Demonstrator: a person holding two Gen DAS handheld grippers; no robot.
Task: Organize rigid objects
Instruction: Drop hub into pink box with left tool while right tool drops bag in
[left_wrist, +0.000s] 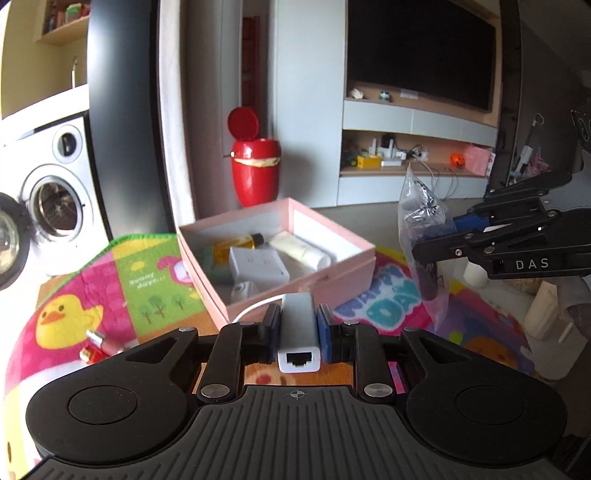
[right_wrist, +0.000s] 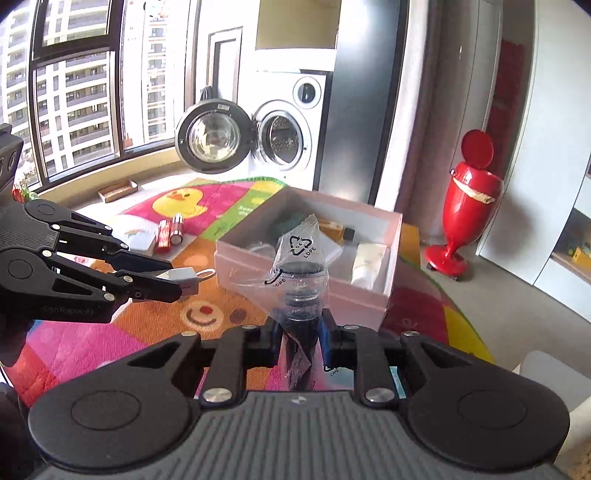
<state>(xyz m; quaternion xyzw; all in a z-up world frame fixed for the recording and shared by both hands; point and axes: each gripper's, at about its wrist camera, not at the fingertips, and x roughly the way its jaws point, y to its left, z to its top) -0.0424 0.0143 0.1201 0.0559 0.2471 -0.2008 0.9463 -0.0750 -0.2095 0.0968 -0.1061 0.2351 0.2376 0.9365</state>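
Adapter (left_wrist: 297, 332): silver-white slim block, long axis along the left gripper's (left_wrist: 297, 334) fingers, Ethernet port end facing back at the camera, white cable (left_wrist: 255, 308) leaving the far end and curling left. Jaws clamped on its two long sides, held above the mat (left_wrist: 110, 280).

Bag (right_wrist: 297, 284): clear LDPE pouch with a dark cylindrical item inside, long axis roughly upright, bag top sticking up past the fingertips, recycling mark facing the camera. Right gripper (right_wrist: 300, 341) pinches it at the lower part, jaws closed on the plastic and the cylinder.

Ahead of both grippers: open pink box (left_wrist: 332, 273) on the mat, holding a white box (left_wrist: 258, 264), cream tube (left_wrist: 299, 251) and amber bottle (left_wrist: 236, 245).

Left of the left gripper, on the mat: small red items (left_wrist: 98, 347).

Farther out: red bin (left_wrist: 255, 170), lid up; washer (right_wrist: 284, 136), door open.
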